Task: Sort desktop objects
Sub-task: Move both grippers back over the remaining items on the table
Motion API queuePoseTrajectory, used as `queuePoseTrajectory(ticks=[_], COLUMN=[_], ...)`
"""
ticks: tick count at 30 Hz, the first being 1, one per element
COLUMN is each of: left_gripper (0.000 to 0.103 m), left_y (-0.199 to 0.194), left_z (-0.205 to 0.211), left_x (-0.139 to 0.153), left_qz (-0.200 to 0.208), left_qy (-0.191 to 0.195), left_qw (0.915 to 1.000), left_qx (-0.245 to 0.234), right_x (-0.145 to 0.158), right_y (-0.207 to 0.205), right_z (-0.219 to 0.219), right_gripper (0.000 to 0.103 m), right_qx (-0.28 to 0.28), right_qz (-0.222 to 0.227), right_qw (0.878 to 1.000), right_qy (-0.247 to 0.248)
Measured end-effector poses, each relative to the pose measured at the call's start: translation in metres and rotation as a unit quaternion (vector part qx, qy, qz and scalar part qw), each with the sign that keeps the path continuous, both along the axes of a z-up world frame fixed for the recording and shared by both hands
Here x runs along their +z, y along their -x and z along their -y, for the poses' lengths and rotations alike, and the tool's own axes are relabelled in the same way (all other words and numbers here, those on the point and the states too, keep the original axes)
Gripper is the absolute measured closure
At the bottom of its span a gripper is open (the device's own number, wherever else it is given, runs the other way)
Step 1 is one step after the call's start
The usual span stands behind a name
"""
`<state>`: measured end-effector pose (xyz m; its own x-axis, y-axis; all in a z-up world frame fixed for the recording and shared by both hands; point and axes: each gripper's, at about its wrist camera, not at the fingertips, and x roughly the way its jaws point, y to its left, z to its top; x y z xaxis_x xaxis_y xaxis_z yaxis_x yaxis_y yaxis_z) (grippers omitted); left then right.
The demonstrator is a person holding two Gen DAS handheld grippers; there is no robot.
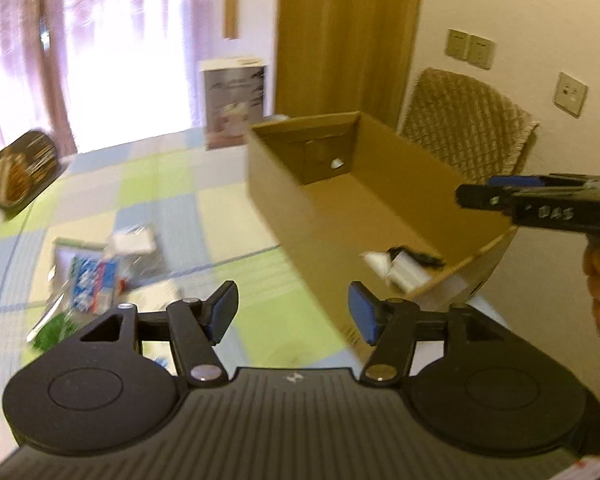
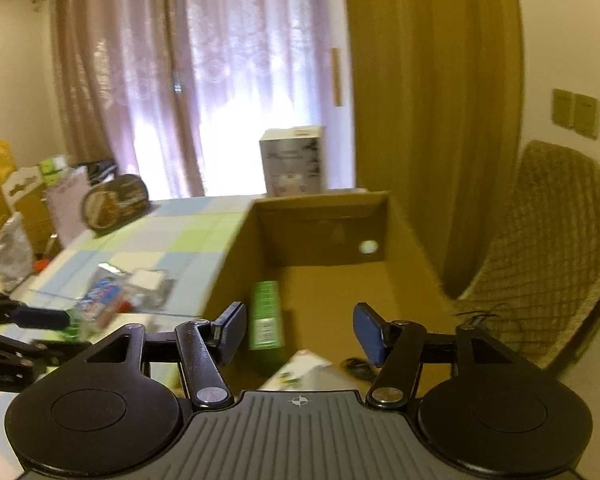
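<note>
Both tongs empty at the cardboard box, loose items waiting beside it.

From the left wrist view, my left tongs point(image 1: 292, 312) hang released over the worktop point(image 1: 172, 188) at the near wall of the cardboard box point(image 1: 276, 200); the pile of packets point(image 1: 100, 276) lies left of it. From the right wrist view, my right tongs point(image 2: 300, 332) gape empty over the box point(image 2: 236, 264), where a green carton point(image 2: 265, 316) already lies. Everything is blurred, so I risk clipping a box wall or misjudging a packet.

Motion blur smears the packets point(image 1: 96, 276) on the bench point(image 1: 148, 184); their labels are unreadable. The cardboard box point(image 2: 320, 280) hides its contents partly.
</note>
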<state>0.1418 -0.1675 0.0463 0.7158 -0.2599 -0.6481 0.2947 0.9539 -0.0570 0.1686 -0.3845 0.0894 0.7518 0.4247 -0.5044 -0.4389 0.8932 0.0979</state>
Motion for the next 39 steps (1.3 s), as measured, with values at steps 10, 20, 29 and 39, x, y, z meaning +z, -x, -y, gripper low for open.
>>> queuePoseTrajectory(ticks=[10, 20, 29, 39], left_gripper=[0.032, 0.014, 0.006, 0.003], left_y=[0.043, 0.072, 0.082, 0.081], left_z=[-0.082, -0.139, -0.165, -0.181], left_x=[-0.02, -0.025, -0.031, -0.038], left_qz=[-0.03, -0.03, -0.032, -0.038], left_qy=[-0.012, -0.01, -0.017, -0.008], left_qw=[0.9962, 0.9901, 0.9862, 0.9836], left_qx=[0.081, 0.136, 0.161, 0.176], right_x=[-0.003, -0.011, -0.024, -0.038], right_y=[0.04, 0.063, 0.071, 0.068], right_z=[-0.059, -0.109, -0.143, -0.164], right_gripper=[0.029, 0.011, 0.006, 0.002], right_qx=[0.061, 0.105, 0.134, 0.144], right_qz=[-0.007, -0.011, -0.026, -0.043], right_qw=[0.998, 0.994, 0.99, 0.987], right_qy=[-0.006, 0.008, 0.033, 0.055])
